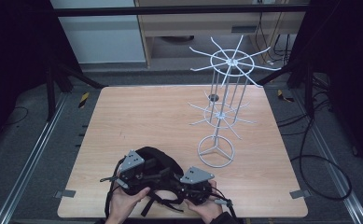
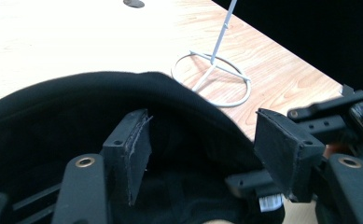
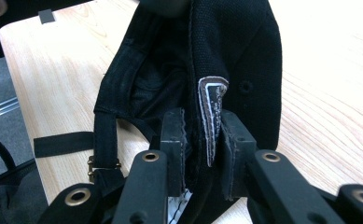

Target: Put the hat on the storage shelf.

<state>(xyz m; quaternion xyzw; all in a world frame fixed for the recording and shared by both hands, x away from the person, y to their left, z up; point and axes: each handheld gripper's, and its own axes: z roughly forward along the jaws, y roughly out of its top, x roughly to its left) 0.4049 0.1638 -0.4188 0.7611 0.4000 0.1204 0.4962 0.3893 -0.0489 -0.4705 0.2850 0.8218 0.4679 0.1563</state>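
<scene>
A black cap [image 1: 153,161] is held at the near edge of the table [image 1: 137,116], left of the wire rack [image 1: 223,112]. Its edge is clamped by the right gripper [image 3: 202,135]. The left gripper [image 2: 202,144] is spread wide, nothing pinched, the cap's rim lying between its jaws.

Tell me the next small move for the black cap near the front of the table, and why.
Probably bring the left gripper back onto the black cap and close on its edge. Its jaws stand open with the fabric between them, the pads not pressing, while the right gripper is clamped on the rim by the patch. The white wire rack stands apart, farther back on the table, and two grips should steady the lift toward it.
</scene>
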